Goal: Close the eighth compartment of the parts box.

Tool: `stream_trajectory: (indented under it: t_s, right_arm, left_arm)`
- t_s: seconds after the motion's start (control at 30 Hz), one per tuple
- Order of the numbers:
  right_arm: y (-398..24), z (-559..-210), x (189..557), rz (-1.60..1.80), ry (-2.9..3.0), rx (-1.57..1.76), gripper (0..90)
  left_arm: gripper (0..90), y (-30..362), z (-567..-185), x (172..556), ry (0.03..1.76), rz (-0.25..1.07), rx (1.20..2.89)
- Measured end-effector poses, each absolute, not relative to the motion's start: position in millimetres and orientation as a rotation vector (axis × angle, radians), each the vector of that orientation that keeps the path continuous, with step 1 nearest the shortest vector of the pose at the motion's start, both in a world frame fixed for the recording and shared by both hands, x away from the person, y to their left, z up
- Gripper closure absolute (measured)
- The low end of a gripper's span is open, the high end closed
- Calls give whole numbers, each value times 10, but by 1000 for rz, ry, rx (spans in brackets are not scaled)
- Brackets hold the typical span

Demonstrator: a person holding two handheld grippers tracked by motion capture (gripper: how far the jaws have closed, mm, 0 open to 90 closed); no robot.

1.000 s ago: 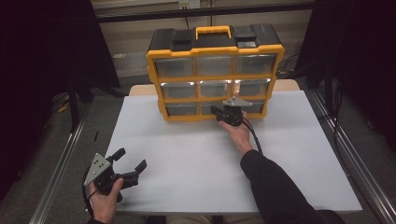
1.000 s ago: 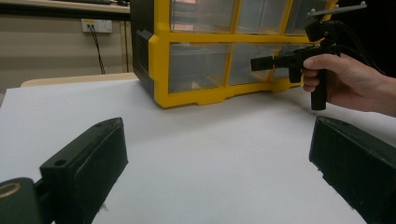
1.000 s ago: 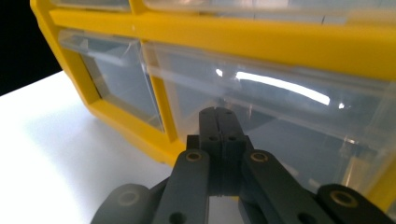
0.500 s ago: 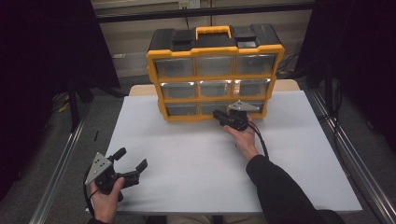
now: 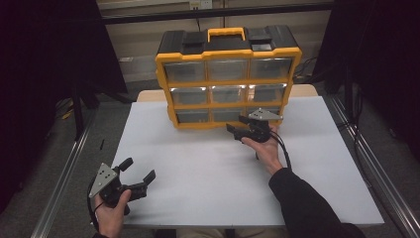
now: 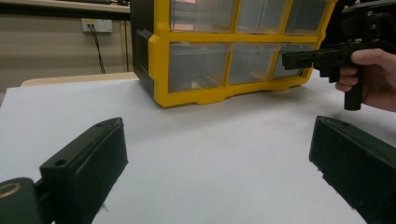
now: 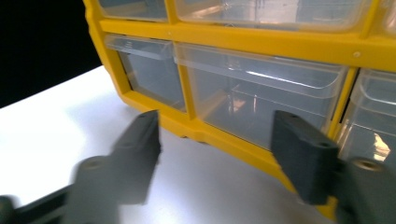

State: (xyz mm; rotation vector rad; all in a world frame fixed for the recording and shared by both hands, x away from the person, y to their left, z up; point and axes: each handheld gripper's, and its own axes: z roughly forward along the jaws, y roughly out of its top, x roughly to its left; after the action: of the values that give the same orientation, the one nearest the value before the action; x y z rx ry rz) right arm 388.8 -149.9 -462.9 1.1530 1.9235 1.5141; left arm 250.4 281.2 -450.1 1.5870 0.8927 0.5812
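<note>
The left tongs (image 5: 140, 179) rest low on the white table (image 5: 208, 173), gaping wide with nothing between them, well apart from the work. Farther off, the right tongs (image 5: 237, 130) have just been opening and stand parted and empty, just in front of the yellow drawer cabinet's (image 5: 228, 54) bottom row, facing the middle drawer (image 7: 261, 100). Nothing steadies the cabinet, so a tug could drag it forward; closing off-centre, a jaw could strike the yellow frame instead.
</note>
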Motion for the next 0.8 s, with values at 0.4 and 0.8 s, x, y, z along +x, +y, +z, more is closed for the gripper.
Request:
stream_trajectory:
  t_s: [0.4, 0.8]
  right_arm:
    - [-1756, -4582, 3679, 1511, 1910, 1211, 49]
    - [-2001, -4566, 3373, 1474, 1903, 1214, 20]
  left_arm:
    - [40, 2813, -4500, 2503, 890, 567, 1588]
    - [40, 2829, -4517, 2511, 898, 572, 1601]
